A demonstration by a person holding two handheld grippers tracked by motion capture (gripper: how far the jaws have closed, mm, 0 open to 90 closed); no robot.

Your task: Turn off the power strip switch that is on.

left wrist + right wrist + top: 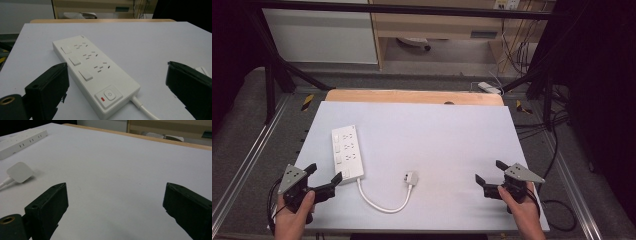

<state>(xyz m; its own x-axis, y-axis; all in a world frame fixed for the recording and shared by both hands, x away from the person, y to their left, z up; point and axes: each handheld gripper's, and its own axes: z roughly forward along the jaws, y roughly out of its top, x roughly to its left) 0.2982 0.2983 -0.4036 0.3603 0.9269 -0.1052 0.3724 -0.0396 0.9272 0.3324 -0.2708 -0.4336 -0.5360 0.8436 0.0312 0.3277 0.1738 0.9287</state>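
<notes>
One white power strip point(347, 152) lies flat on the white table point(437, 140), just ahead of the left gripper point(323, 176), its switch end nearest those jaws. Its white cable point(379, 202) curves away to a plug point(411, 177) resting between the two grippers. Both the left gripper and the right gripper point(488, 171) hover with jaws spread wide, gripping nothing, each held in a hand point(292, 220) near the table's near corners.

White tabletop point(437, 135), wooden shelf unit point(437, 25) behind, grey floor point(242, 115), dangling cables point(512, 45)
</notes>
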